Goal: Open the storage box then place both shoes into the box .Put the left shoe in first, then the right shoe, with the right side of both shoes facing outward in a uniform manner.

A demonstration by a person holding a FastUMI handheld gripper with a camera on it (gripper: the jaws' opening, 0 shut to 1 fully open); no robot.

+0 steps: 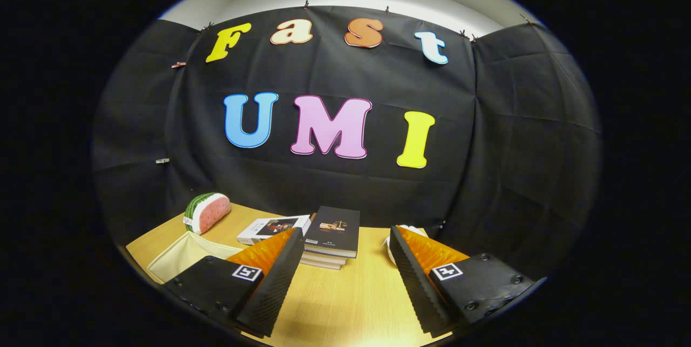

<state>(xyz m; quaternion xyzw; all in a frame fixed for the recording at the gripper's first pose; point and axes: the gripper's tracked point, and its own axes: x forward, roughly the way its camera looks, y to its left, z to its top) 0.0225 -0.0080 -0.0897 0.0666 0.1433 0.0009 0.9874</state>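
My gripper (345, 277) hangs above the wooden table (356, 304), its two black fingers spread wide with only bare tabletop between them. A cream fabric storage box (181, 255) lies to the left, partly hidden behind the left finger (270, 282). Behind the tip of the right finger (421, 282) a small bit of a white object (390, 244) peeks out; I cannot tell whether it is a shoe.
A stack of books topped by a black one (333, 231) lies just beyond the fingers. A white book (272, 228) rests left of it. A watermelon-slice toy (208, 212) stands at the far left by the black cloth wall.
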